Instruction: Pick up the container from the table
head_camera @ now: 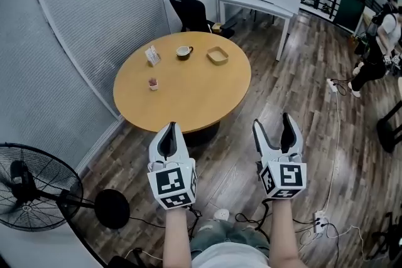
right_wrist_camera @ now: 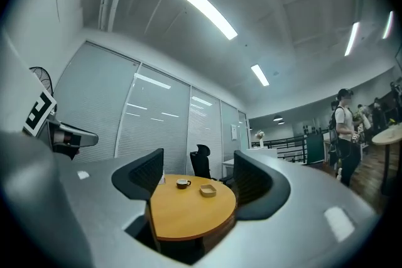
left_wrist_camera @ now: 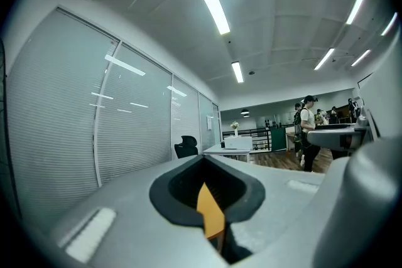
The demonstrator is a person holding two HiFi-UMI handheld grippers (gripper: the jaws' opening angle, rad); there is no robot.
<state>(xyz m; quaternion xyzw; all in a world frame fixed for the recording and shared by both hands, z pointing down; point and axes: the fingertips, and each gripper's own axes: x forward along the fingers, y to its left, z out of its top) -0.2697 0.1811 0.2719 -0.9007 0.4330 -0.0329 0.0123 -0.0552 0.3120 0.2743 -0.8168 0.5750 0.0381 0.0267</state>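
Observation:
The container (head_camera: pixel 218 55) is a shallow square tan tray at the far side of the round wooden table (head_camera: pixel 188 97). It shows small between the jaws in the right gripper view (right_wrist_camera: pixel 208 191). My left gripper (head_camera: pixel 168 130) hangs short of the table's near edge, shut with nothing in it. In its own view my left gripper (left_wrist_camera: pixel 208 192) shows only a sliver of tabletop through the jaws. My right gripper (head_camera: pixel 274 125) is held over the floor right of the table, open and empty. Both grippers are well away from the container.
On the table also stand a dark cup on a saucer (head_camera: pixel 183 51), a card holder (head_camera: pixel 152 55) and a small pink pot (head_camera: pixel 153 83). A black office chair (head_camera: pixel 191 6) and a white desk (head_camera: pixel 260 2) lie beyond. A floor fan (head_camera: pixel 34 188) stands at left. Cables (head_camera: pixel 336 135) cross the floor at right.

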